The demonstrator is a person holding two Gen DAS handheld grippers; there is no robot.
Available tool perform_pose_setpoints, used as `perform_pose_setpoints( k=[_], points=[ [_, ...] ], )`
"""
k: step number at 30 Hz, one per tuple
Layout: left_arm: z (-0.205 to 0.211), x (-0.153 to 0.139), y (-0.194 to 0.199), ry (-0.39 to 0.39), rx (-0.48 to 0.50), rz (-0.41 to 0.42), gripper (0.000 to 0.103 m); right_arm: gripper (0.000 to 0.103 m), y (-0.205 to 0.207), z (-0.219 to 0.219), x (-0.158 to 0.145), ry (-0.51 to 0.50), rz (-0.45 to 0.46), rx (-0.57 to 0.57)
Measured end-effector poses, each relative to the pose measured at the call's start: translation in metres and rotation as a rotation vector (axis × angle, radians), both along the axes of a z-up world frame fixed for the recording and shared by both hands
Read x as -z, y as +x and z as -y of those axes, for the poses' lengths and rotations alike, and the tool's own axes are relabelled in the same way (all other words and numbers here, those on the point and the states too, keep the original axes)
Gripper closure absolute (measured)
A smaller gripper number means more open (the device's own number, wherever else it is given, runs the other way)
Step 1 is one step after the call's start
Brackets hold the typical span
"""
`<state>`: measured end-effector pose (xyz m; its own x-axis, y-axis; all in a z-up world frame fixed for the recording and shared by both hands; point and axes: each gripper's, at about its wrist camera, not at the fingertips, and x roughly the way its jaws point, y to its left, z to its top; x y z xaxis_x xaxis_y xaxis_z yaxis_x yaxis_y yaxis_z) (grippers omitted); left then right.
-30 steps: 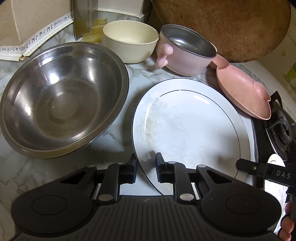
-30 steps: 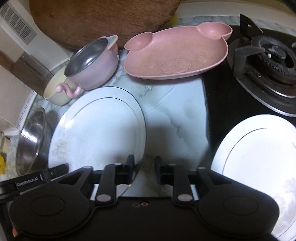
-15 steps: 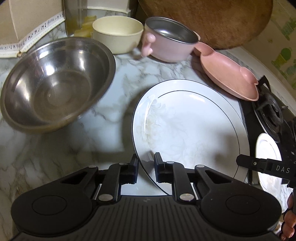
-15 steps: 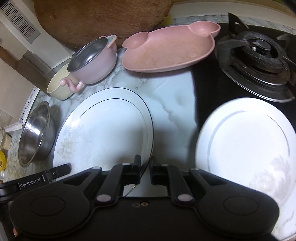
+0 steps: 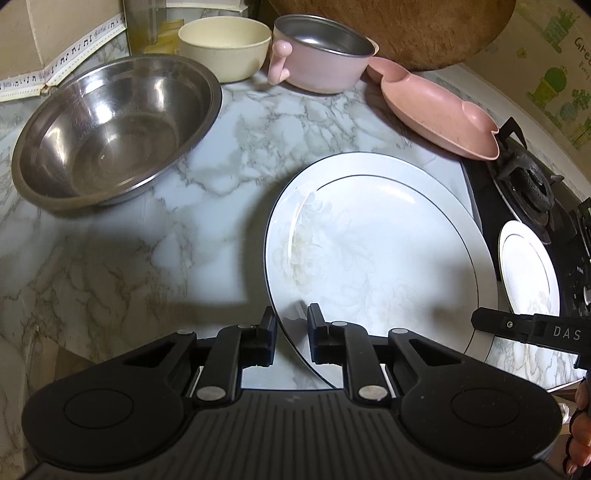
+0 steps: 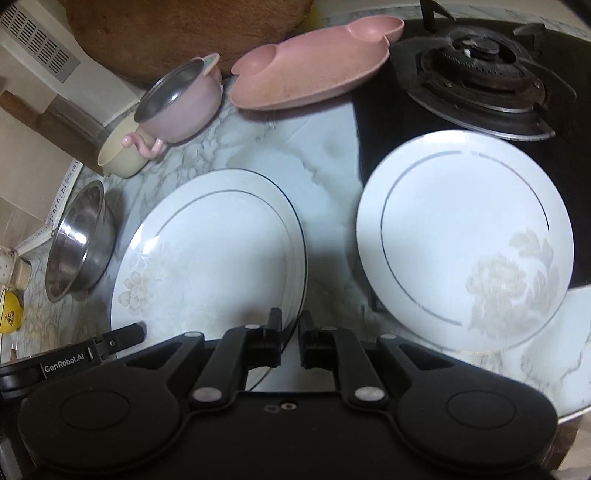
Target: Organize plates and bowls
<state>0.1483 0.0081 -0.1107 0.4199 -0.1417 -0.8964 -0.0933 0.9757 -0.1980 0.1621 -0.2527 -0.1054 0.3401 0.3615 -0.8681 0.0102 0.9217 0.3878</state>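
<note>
A large white plate [image 5: 376, 251] with a thin dark rim line is held between both grippers above the marble counter. My left gripper [image 5: 291, 328] is shut on its left rim. My right gripper [image 6: 290, 332] is shut on its right rim, and the plate [image 6: 207, 258] fills the left of that view. A second white plate [image 6: 461, 236] with a flower print lies partly on the stove; it also shows in the left wrist view [image 5: 528, 273]. A pink bear-shaped plate [image 5: 439, 114], a pink steel-lined bowl [image 5: 321, 62], a cream bowl [image 5: 225, 48] and a steel bowl [image 5: 114, 125] stand behind.
A gas burner [image 6: 476, 62] sits on the black stove at the right. A round wooden board [image 5: 406, 29] leans at the back wall. A yellow cup [image 6: 9, 310] stands at the far left of the right wrist view.
Both grippers closed on the large plate's rim and lifted it. The counter and bowls dropped farther away, and the second plate came more fully into the right wrist view.
</note>
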Motion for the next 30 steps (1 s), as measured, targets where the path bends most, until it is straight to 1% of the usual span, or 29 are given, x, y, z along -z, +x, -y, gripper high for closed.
perform_pose_setpoints(
  k=[7,11,20,25,27,29,30],
  points=[
    [0.0,-0.001,0.001,-0.001,0.003,-0.003,0.087,0.093,-0.002,0.002,0.001,0.007,-0.008,0.004],
    [-0.001,0.0,0.002,-0.006,0.006,-0.012,0.087,0.083,-0.003,0.001,-0.004,-0.018,0.018,-0.002],
    [0.0,-0.01,-0.005,0.036,0.02,0.015,0.087,0.076,-0.012,0.009,-0.023,-0.022,0.076,0.005],
    [0.001,-0.021,-0.012,0.049,0.031,0.047,0.086,0.071,-0.02,0.006,-0.034,-0.041,0.117,-0.012],
    [0.004,-0.027,-0.015,0.051,0.048,0.064,0.086,0.07,-0.022,0.007,-0.037,-0.035,0.12,-0.012],
    [0.007,-0.032,-0.018,0.051,0.062,0.081,0.084,0.067,-0.026,0.007,-0.041,-0.024,0.12,-0.01],
    [0.008,-0.035,-0.019,0.051,0.069,0.09,0.078,0.066,-0.028,0.006,-0.043,-0.024,0.125,-0.011]
  ],
)
